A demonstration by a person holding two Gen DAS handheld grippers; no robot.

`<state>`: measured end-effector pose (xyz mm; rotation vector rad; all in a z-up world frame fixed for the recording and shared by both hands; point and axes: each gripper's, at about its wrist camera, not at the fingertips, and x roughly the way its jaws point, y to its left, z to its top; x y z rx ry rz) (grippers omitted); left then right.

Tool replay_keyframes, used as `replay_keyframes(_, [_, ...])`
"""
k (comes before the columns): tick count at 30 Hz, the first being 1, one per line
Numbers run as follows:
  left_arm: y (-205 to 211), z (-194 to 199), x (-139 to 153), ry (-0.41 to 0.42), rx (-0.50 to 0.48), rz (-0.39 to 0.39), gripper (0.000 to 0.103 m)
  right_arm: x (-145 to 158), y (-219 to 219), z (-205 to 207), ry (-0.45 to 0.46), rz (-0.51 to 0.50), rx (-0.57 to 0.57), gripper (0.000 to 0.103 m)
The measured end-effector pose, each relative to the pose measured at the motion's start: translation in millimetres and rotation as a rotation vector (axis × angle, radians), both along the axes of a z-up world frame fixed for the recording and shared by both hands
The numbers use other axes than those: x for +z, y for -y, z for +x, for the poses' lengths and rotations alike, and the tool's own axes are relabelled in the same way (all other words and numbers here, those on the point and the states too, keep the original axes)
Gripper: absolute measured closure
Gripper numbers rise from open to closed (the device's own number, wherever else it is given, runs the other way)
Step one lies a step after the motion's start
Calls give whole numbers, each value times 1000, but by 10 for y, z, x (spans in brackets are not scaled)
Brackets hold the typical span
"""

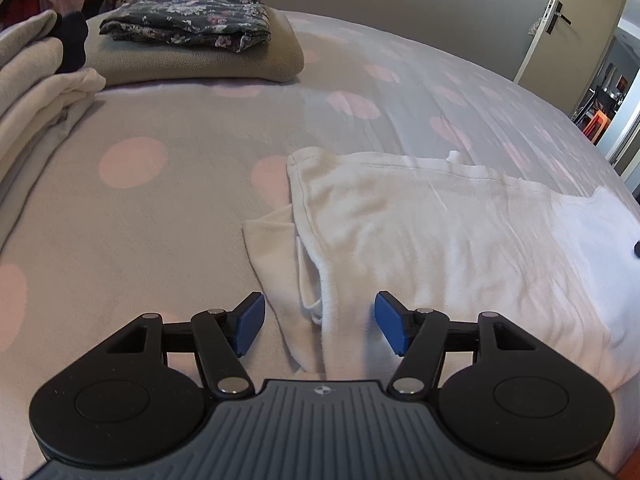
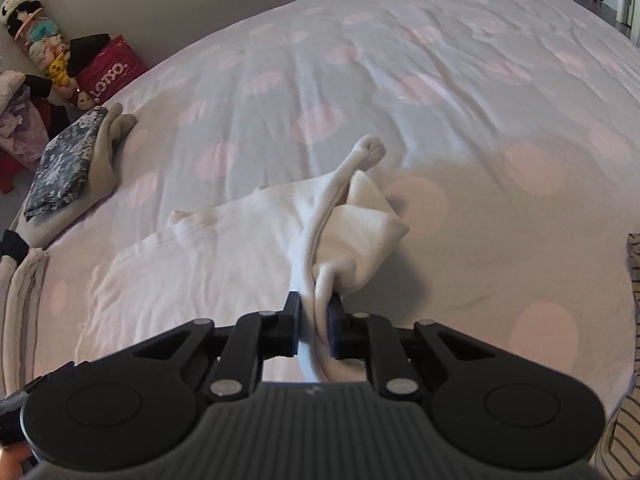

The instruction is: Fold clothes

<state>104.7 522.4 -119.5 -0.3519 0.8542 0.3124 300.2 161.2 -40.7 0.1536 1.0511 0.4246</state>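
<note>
White garment; grey bedsheet, pink dots; dark floral folded cloth.

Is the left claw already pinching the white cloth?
No, the left claw stands open, its blue pads apart on either side of the white cotton garment's edge.

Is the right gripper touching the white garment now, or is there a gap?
Touching. In the right wrist view, the right gripper has its jaws closed on a bunched fold of the white garment, which is pinched between both pads.
</note>
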Motion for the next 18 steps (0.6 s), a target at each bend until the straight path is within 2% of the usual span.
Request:
replay_keyframes(5, [-137,-76,38,13,24,-32,44,203,-430,-133,14,55,73,88])
replay_keyframes(9, [-283,-147,61,41,37,-78,51,326,-797,-195,18,98,136,88])
replay_keyframes(11, [-341,-168,62,55,46,-97,51,384,-984,-223,19,119,168,88])
replay_keyframes(18, [-392,-151,42,61,44,-103,52,396,-1742,-322,-1,170,276,88])
